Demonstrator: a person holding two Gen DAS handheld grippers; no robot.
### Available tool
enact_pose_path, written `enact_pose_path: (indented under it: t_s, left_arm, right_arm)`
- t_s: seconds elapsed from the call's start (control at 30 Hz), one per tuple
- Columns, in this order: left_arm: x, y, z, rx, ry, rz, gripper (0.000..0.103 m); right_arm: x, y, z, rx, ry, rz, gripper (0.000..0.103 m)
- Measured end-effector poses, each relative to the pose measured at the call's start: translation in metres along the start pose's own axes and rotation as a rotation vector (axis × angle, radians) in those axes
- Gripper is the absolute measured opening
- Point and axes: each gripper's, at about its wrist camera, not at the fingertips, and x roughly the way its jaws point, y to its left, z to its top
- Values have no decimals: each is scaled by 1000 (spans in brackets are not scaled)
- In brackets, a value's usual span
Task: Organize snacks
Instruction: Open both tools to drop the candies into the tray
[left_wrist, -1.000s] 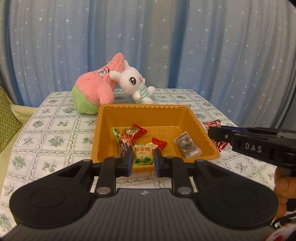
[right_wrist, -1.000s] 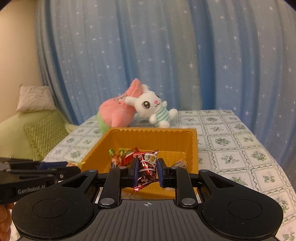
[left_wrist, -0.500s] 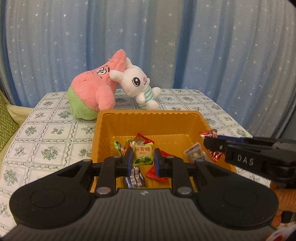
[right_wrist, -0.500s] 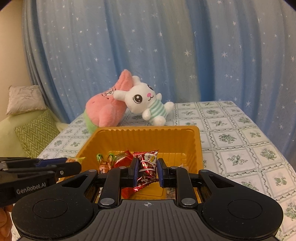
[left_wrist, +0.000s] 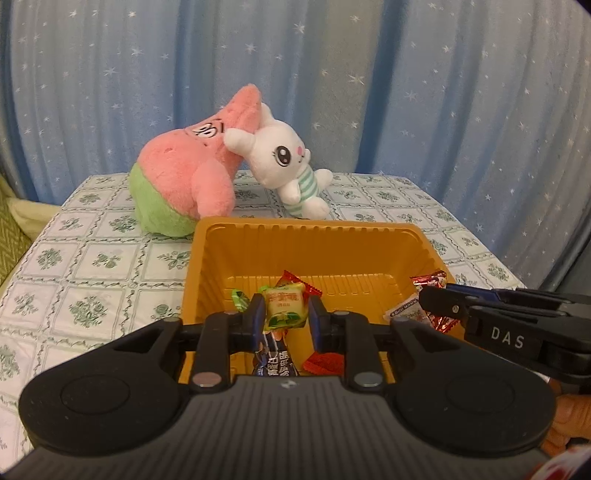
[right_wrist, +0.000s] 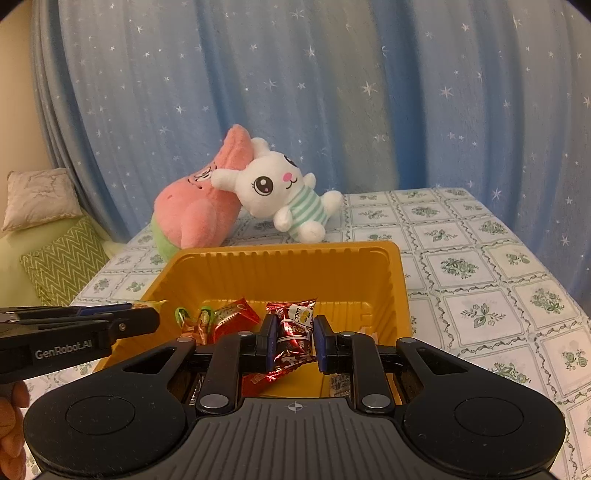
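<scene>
An orange tray (left_wrist: 306, 223) (right_wrist: 284, 249) sits on the floral tablecloth with several wrapped snacks inside. My left gripper (left_wrist: 286, 314) hangs over the tray's near left part. Its jaws are opening, and a green-and-yellow candy (left_wrist: 286, 308) is still pinched between the pads. The right wrist view shows this gripper (right_wrist: 147, 317) from the side at the tray's left rim. Over the tray's near right part, my right gripper (right_wrist: 294, 332) is shut on a red foil packet (right_wrist: 295, 328). The left wrist view shows the right gripper (left_wrist: 424, 299) with that red foil packet (left_wrist: 430, 278) sticking out.
A pink star plush (left_wrist: 188, 184) and a white rabbit plush (left_wrist: 288, 166) lean together just behind the tray. In the tray lie a dark blue packet (left_wrist: 275, 360), a clear packet (left_wrist: 406, 314) and red wrappers (right_wrist: 236, 317). Cushions (right_wrist: 62, 254) lie left of the table.
Both grippers have moved forward and slightly down, from the tray's near edge to over its inside, each still carrying its snack. The left jaws stand a little wider.
</scene>
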Motion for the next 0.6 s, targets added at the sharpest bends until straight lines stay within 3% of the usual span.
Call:
enact_pose_path:
  t_s: [0.1, 0.33, 0.6]
  left_arm:
    - [1, -1, -1, 7, -1, 4, 32]
    - [-2, 10, -7, 6, 30, 56, 32]
    - [-6, 14, -8, -4, 32, 59, 32]
  right_arm:
    - [-1, 0, 0, 0, -1, 2, 21]
    - [-2, -6, 1, 25, -6, 2, 21]
    - [-6, -4, 3, 32, -22, 22, 21]
